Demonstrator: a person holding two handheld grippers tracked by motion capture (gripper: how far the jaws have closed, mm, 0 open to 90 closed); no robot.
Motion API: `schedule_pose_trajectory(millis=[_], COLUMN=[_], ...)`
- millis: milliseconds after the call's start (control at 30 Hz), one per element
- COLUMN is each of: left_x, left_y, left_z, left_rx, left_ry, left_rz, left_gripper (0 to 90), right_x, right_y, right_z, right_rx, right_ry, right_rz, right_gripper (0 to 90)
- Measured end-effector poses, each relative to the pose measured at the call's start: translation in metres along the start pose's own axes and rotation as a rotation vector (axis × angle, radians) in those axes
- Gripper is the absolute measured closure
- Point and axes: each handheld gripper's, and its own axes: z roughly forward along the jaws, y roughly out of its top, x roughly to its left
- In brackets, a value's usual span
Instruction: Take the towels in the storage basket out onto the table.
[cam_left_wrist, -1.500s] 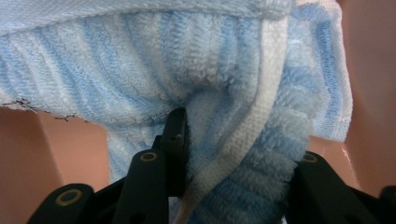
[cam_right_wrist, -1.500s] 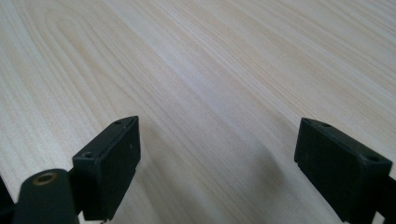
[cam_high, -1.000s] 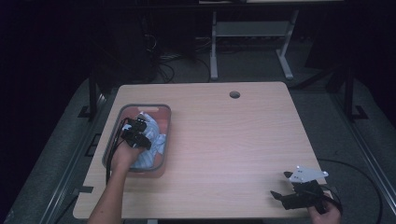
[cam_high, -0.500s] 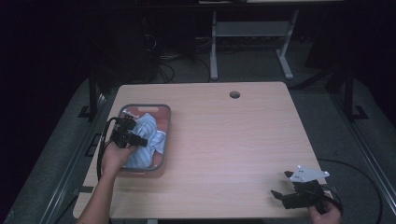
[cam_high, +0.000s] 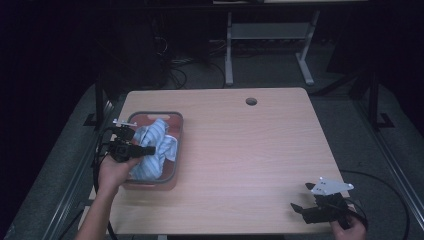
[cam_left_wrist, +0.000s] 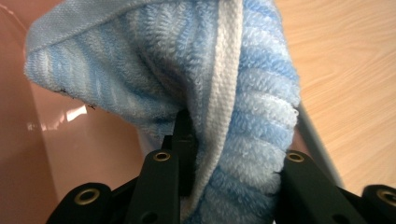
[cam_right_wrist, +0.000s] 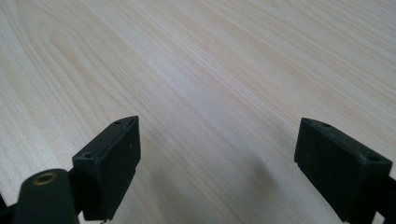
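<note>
The jaws of the left gripper (cam_high: 150, 149) are clamped on a fold of the blue-and-white striped towel (cam_left_wrist: 196, 79), terry cloth bunched between the black pads, while the right gripper (cam_high: 298, 208) sits with its jaws wide apart and nothing between them.

The towel lies heaped in the pink plastic basin (cam_high: 176, 131) at the left side of the wooden table (cam_high: 250, 150), and one end of it hangs from the left gripper over the basin's near-left corner. To my eye this is the lifting-out step: most of the cloth is not yet clear of the basin. The next move would call for raising it higher, until the trailing end clears the rim.

The left forearm reaches in from the bottom left, with the gripper pointing roughly level towards the right. The right hand (cam_high: 345, 227) rests low at the table's near-right corner, well apart from the basin.
</note>
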Motion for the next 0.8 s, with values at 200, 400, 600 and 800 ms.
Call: schedule_pose_trajectory(millis=[200,400,600,800], left_x=[0.001,0.0,-0.004,-0.01], left_y=[-0.001,0.003,0.007,0.012], left_z=[-0.011,-0.019,-0.03,-0.037], left_rx=[-0.03,-0.056,-0.09,-0.105], left_ry=[-0.044,-0.049,-0.059,-0.069], left_rz=[-0.022,-0.027,-0.023,-0.015], left_gripper=[70.3,70.2,70.2,70.2], right_x=[0.0,0.0,-0.001,-0.001], right_y=[0.0,0.0,0.0,0.0], right_z=[0.001,0.0,0.0,0.001], right_rx=[0.003,-0.002,-0.001,0.003], right_ry=[0.001,0.0,-0.001,0.002], right_rz=[0.0,0.003,-0.005,-0.001], right_gripper=[13.9,13.9,13.8,13.9])
